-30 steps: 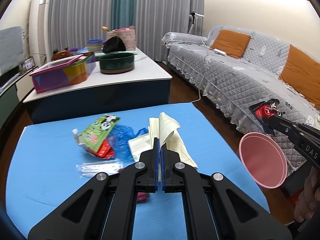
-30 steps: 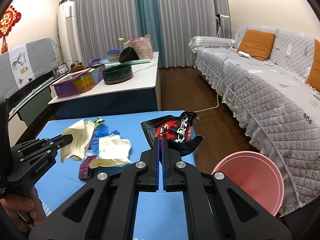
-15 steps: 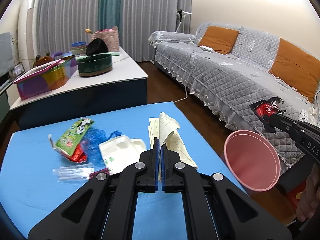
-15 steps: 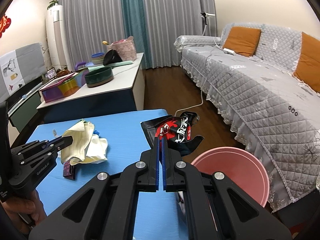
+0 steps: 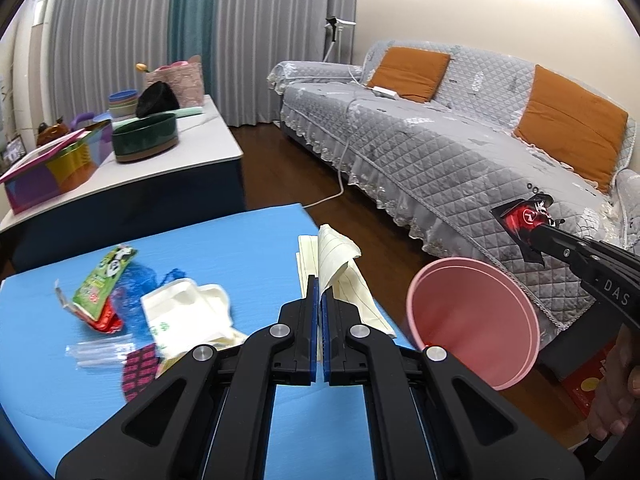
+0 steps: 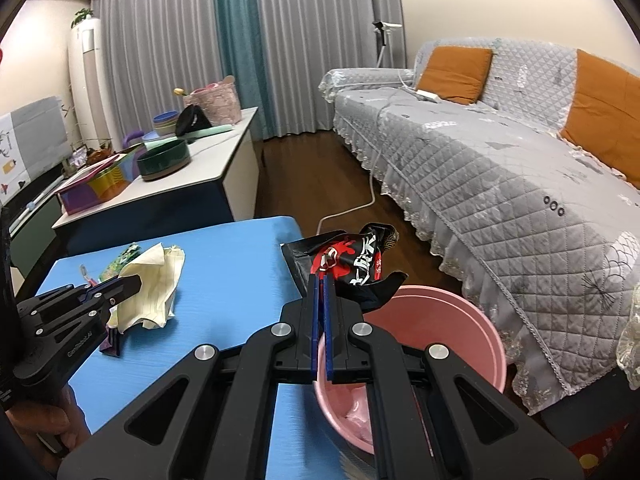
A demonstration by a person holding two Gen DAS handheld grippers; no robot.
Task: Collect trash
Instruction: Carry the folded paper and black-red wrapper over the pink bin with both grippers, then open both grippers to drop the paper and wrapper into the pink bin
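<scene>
1. While both views look forward along their own fingers, the left gripper (image 5: 320, 300) stands nearest the lens, its jaws clenched on a cream lined paper (image 5: 340, 264) whose crumpled upper fold rises just above and beyond the fingertips.
2. Seen from the right wrist, the same left gripper (image 6: 134, 284) holds that cream lined paper (image 6: 154, 284) above the blue mat (image 6: 232, 272); a hand (image 6: 44, 420) grips its handle at the lower left edge.
3. The right gripper (image 6: 320, 280) is likewise clenched, grasping a black-and-red snack wrapper (image 6: 352, 260) that fans out beyond the fingertips, to their right.
4. Directly below and beyond the right gripper sits a pink bin (image 6: 460, 320), with the wrapper's lower corner hanging over its near rim; pale crumpled material lies at its bottom.
5. From the left wrist, the pink bin (image 5: 472, 316) stands just off the right edge of the blue mat (image 5: 220, 248), and the right gripper (image 5: 532, 228) holds the black-and-red snack wrapper (image 5: 520, 220) above its far rim.
6. Remaining on the mat, left of the left gripper, lie a white paper bag (image 5: 184, 316), a green panda packet (image 5: 106, 276), a blue plastic bag (image 5: 140, 280), a clear sleeve (image 5: 98, 350) and a pink-patterned scrap (image 5: 138, 366).
7. Farthest back stand a white-topped table (image 5: 192, 152) and a grey quilted sofa (image 5: 440, 152).
</scene>
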